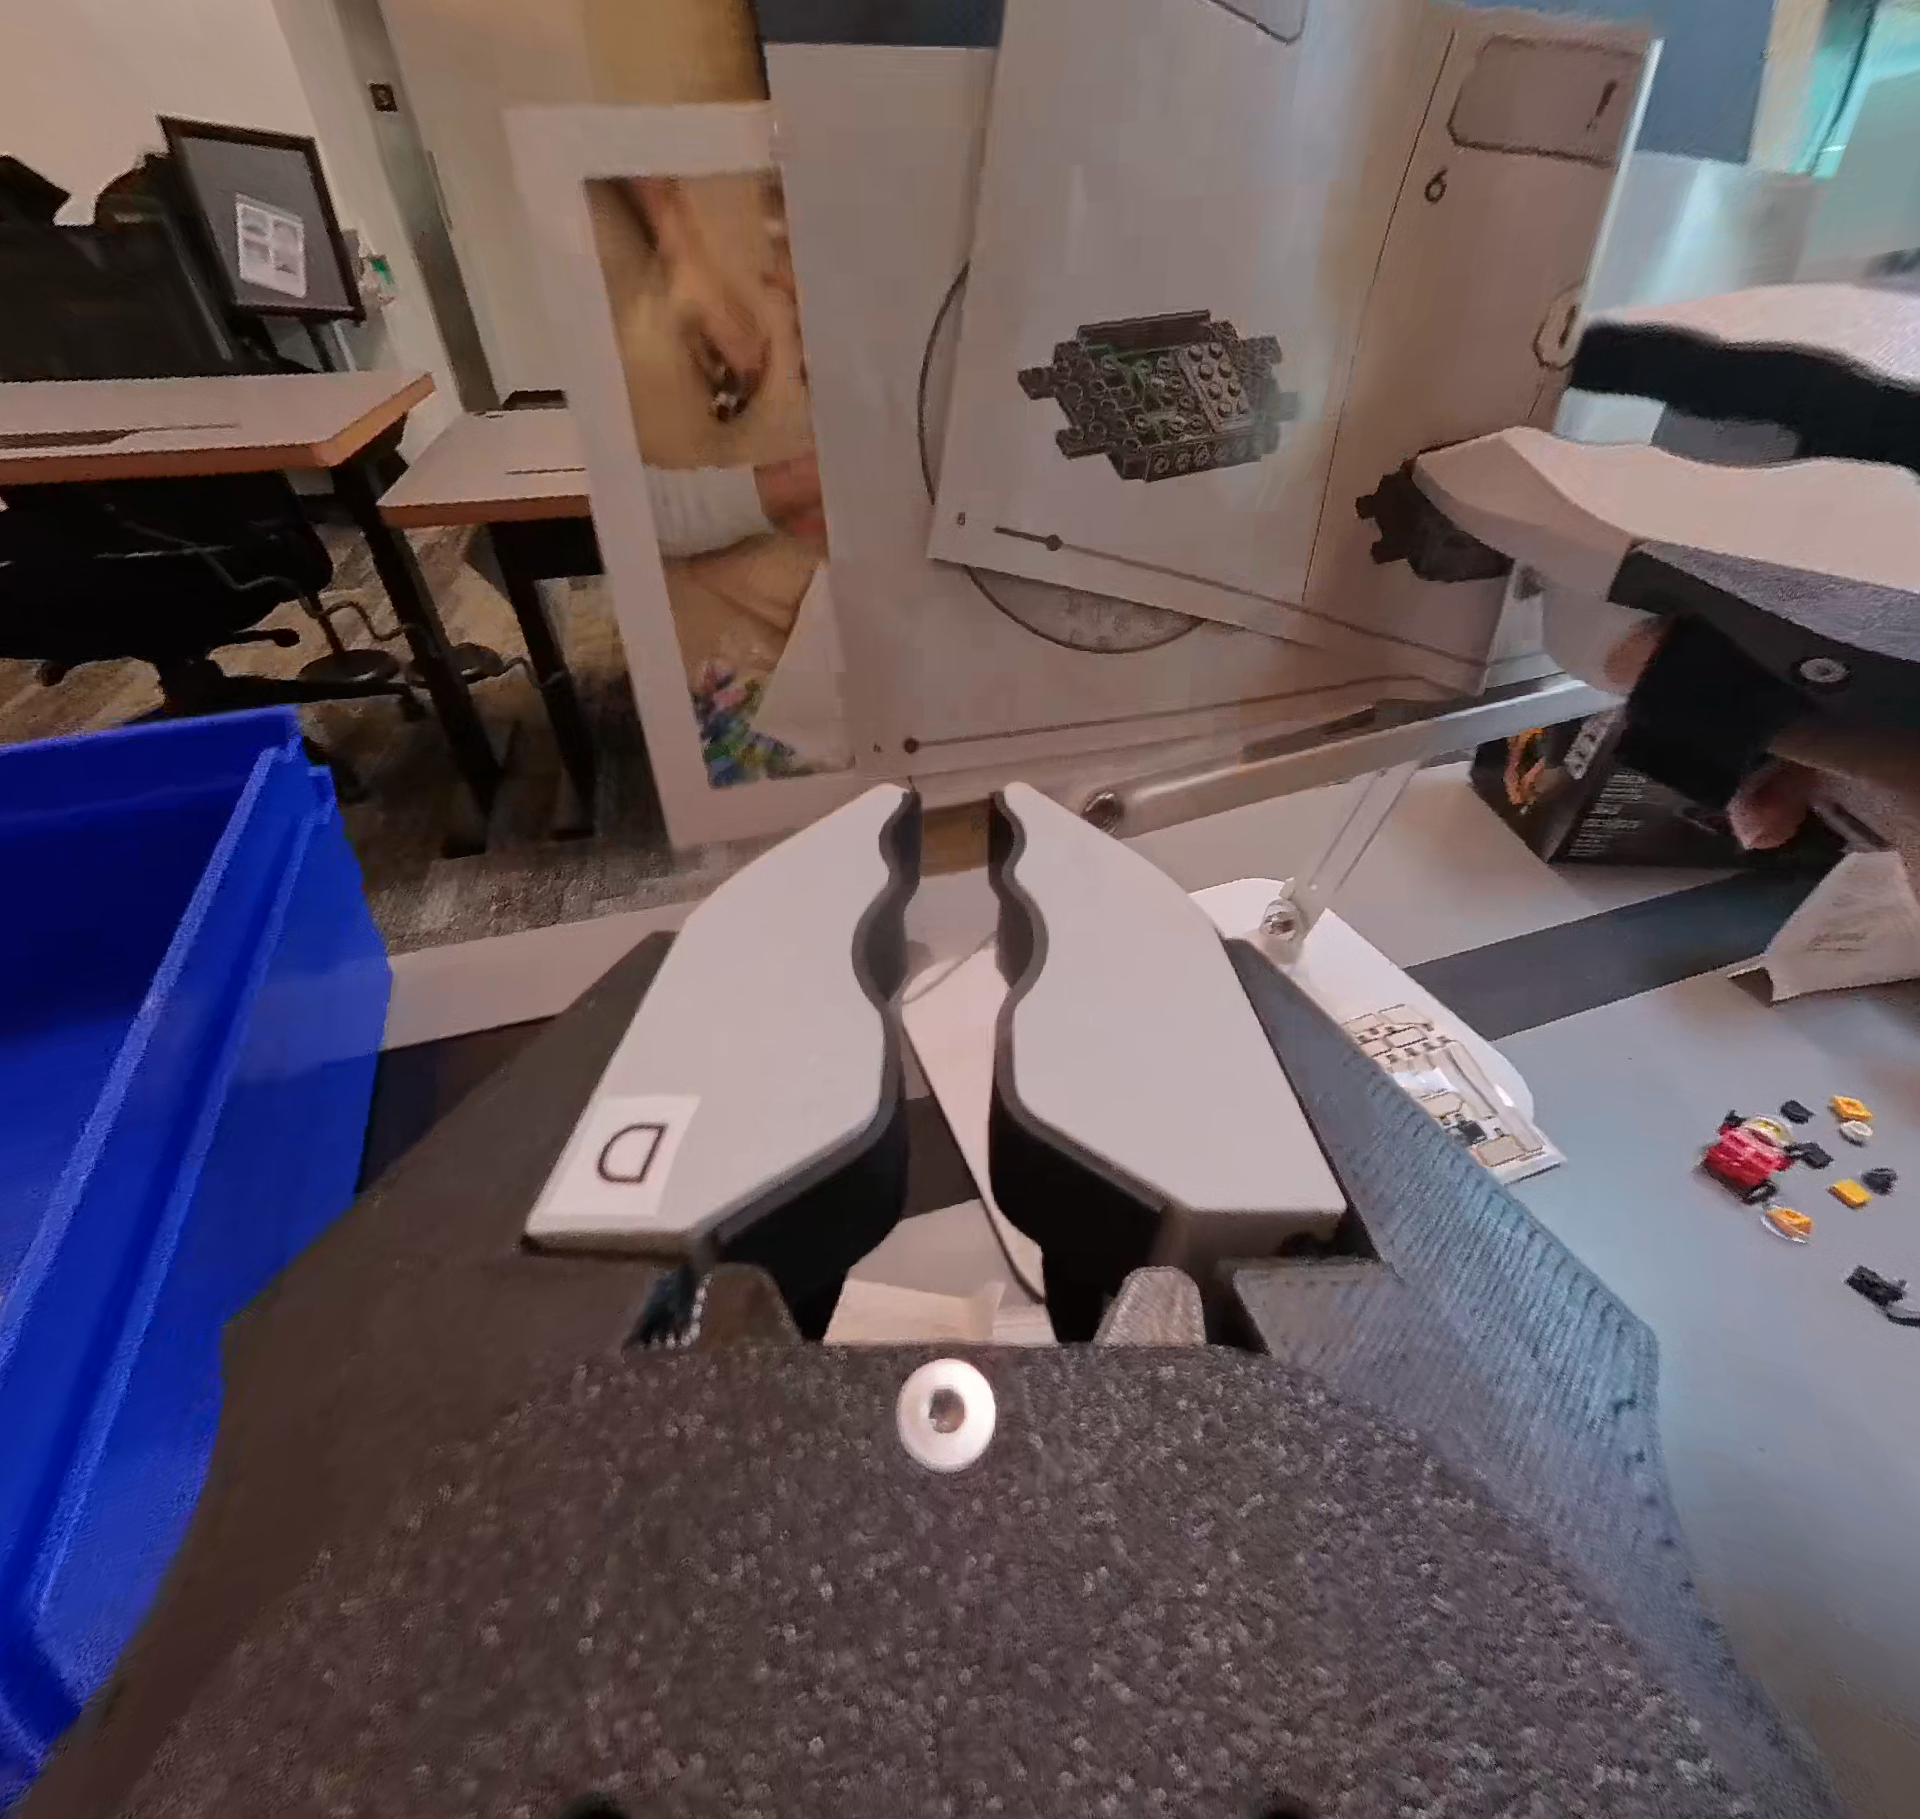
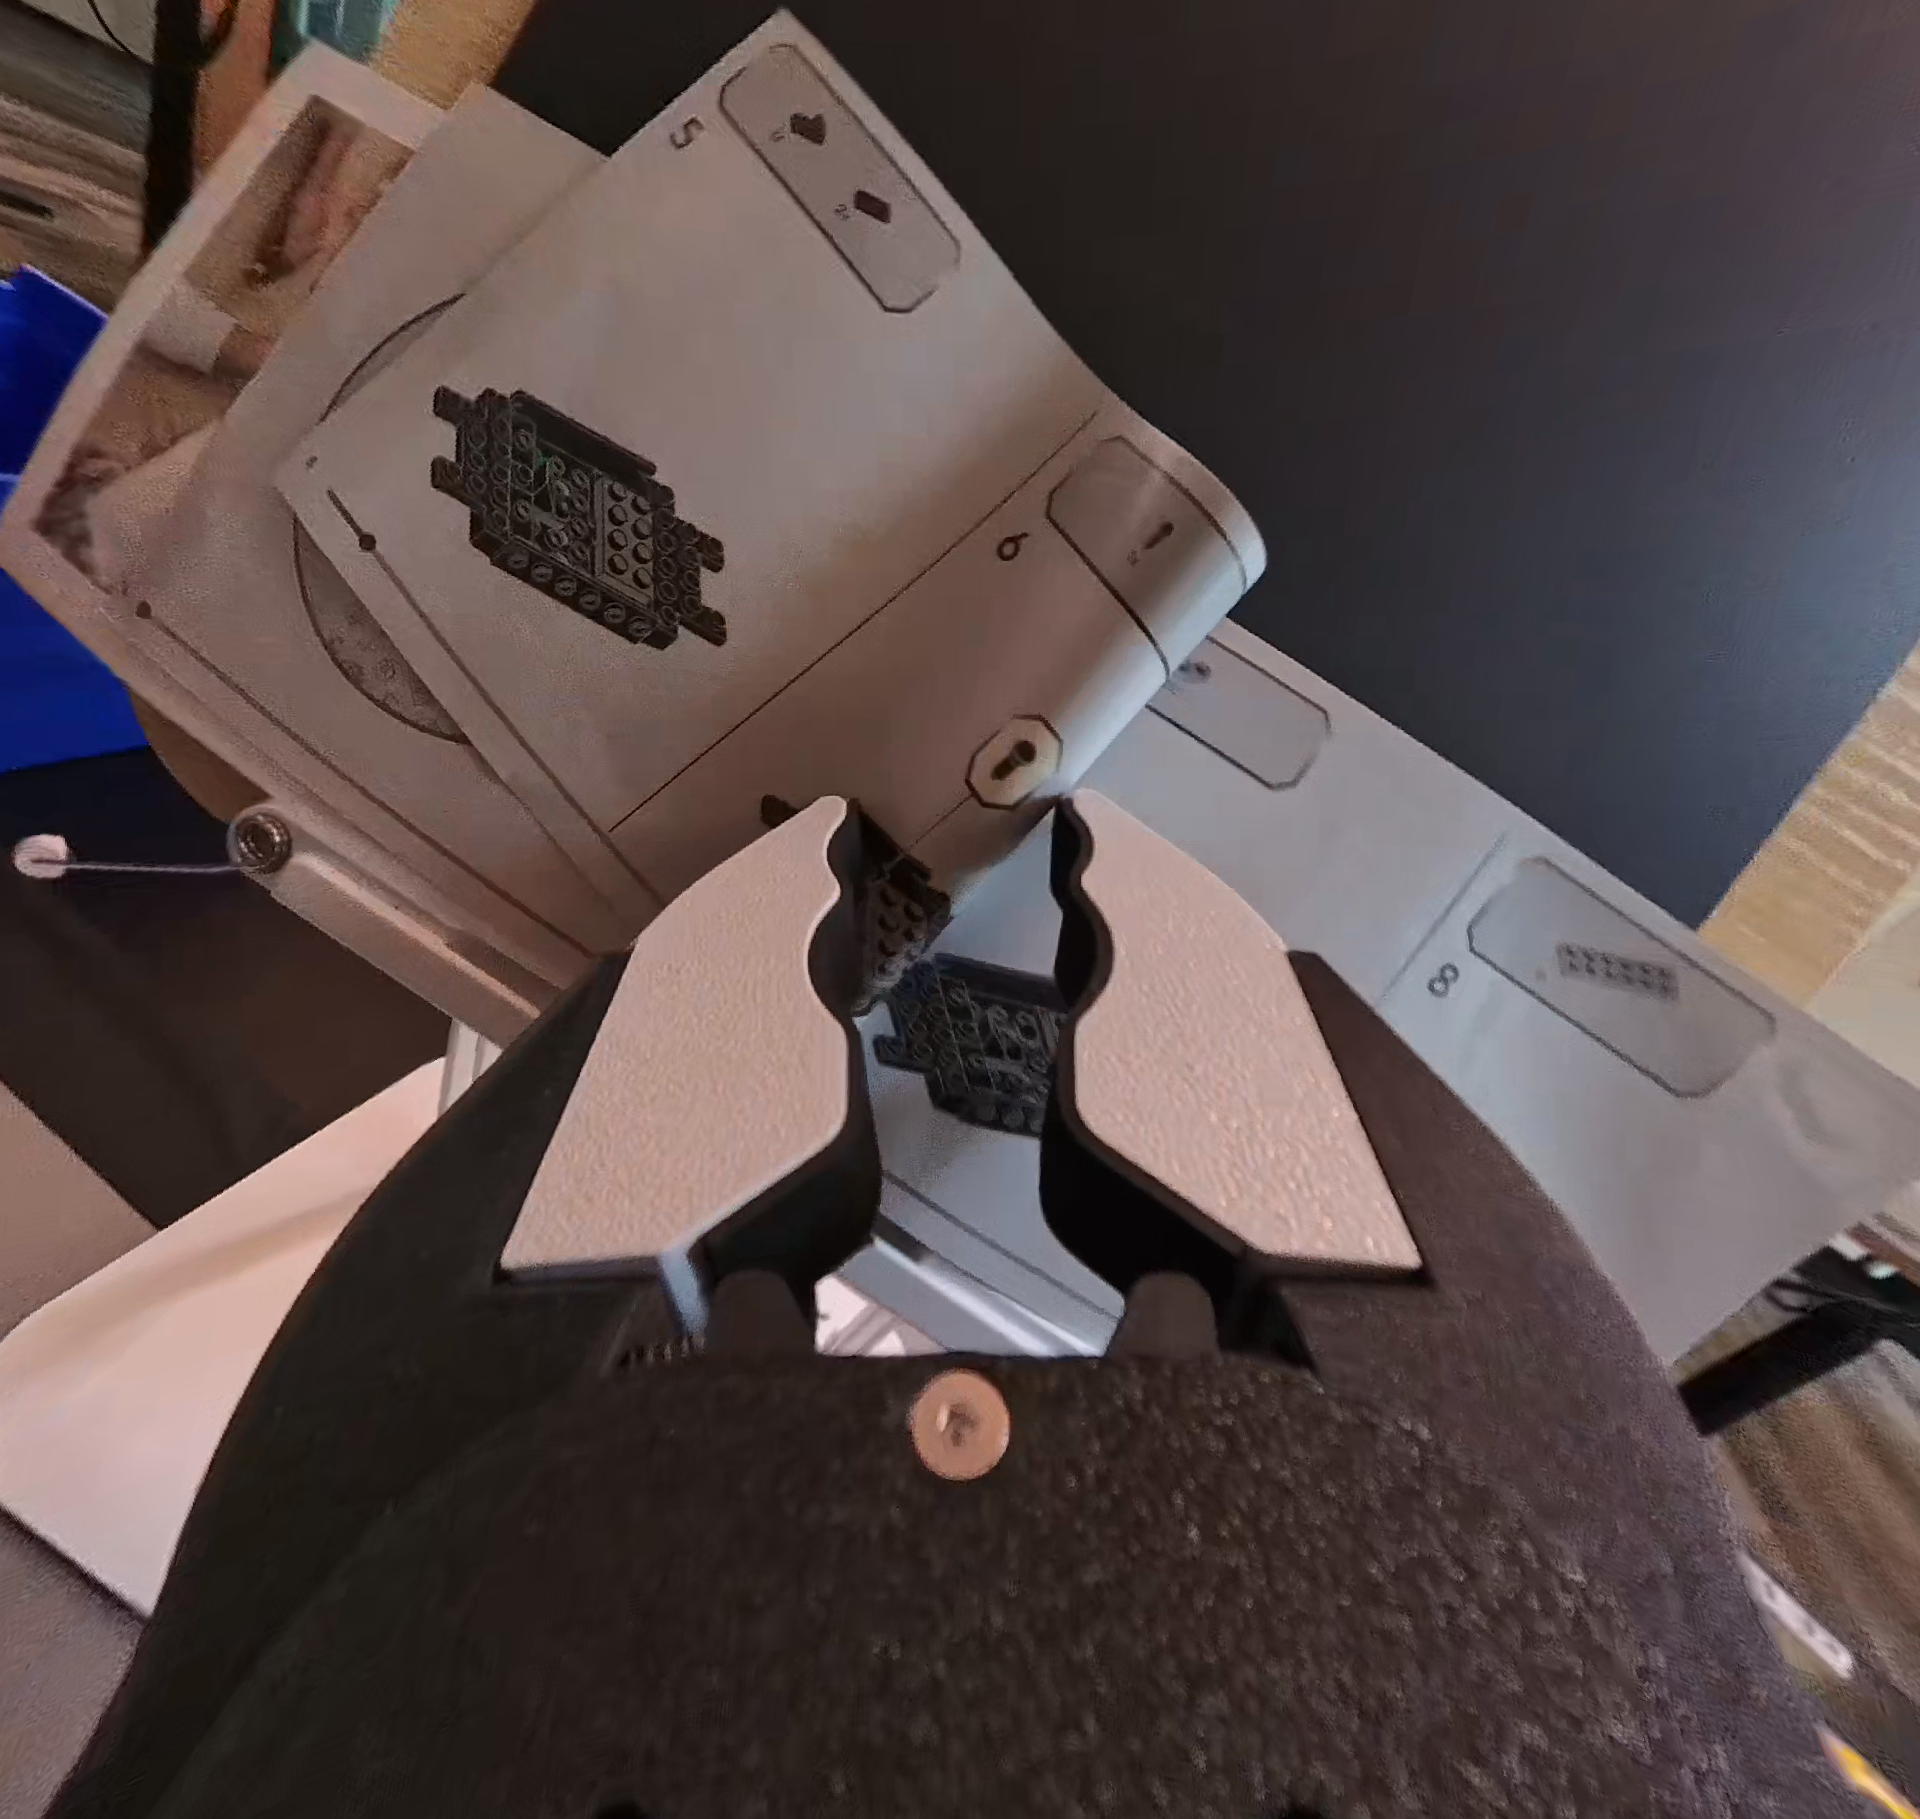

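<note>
Grippers number two, each with a pair of grey fingers edged in black. The left gripper (image 1: pixel 956 808) stands a little parted with nothing between its pads, its tips just below the lower edge of the instruction booklet (image 1: pixel 1143 335), near but seemingly not touching it. The right gripper (image 2: pixel 951 813) is parted wider around a lifted page (image 2: pixel 831 543) of that booklet; the page edge passes between its fingers, yet a gap shows beside the right pad, so no firm pinch can be told. In the left wrist view it reaches in from the right, with a hand (image 1: pixel 1797 793) behind it. The booklet is one, propped upright on a metal stand (image 1: pixel 1351 741), its long axis running sideways, printed face toward the cameras; the raised page curls over at its top. Beyond lie one blue bin (image 1: pixel 156 1094) to the left, one dark box (image 1: pixel 1600 793) to the right, one sticker sheet (image 1: pixel 1444 1094), and roughly a dozen small loose bricks (image 1: pixel 1787 1161), red, yellow and black. All rest on a grey table (image 1: pixel 1714 1406). The room holds wooden desks (image 1: pixel 208 419), black chairs and patterned carpet.
</note>
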A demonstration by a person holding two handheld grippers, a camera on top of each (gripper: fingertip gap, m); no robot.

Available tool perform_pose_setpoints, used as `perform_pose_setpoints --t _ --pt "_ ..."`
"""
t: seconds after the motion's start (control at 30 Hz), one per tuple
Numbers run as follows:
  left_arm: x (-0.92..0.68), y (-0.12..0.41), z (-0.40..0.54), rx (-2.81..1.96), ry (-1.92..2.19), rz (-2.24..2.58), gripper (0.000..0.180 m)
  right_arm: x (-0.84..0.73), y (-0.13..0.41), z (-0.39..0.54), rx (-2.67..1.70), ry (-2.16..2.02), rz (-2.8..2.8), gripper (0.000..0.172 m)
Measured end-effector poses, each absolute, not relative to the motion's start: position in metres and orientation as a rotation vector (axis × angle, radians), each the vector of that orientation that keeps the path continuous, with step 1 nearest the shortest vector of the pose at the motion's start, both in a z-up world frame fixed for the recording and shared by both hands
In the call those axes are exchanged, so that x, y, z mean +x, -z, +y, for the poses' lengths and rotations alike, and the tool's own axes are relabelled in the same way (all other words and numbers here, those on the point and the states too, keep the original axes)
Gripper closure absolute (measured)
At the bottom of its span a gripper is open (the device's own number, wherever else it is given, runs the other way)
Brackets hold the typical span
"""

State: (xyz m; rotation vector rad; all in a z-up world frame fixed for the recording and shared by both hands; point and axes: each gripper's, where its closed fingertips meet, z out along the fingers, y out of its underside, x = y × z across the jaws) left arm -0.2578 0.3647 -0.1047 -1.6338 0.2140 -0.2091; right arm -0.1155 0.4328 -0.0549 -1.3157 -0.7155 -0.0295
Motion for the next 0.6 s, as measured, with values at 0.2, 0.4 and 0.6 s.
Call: perform_pose_setpoints --t 0.2,0.4,0.6 --pt "-0.220 0.082 0.364 -1.571 0.281 0.352 0.153 -0.109 0.060 0.431 -1.347 -0.082 -0.734 0.148" --pt "-0.206 0.074 0.372 -1.590 0.299 0.398 0.144 -0.104 0.062 0.432 -1.386 -0.211 -0.703 0.150" --pt "-0.201 0.078 0.381 -1.634 0.344 0.411 0.133 -0.102 0.066 0.433 -1.441 -0.399 -0.656 0.151"
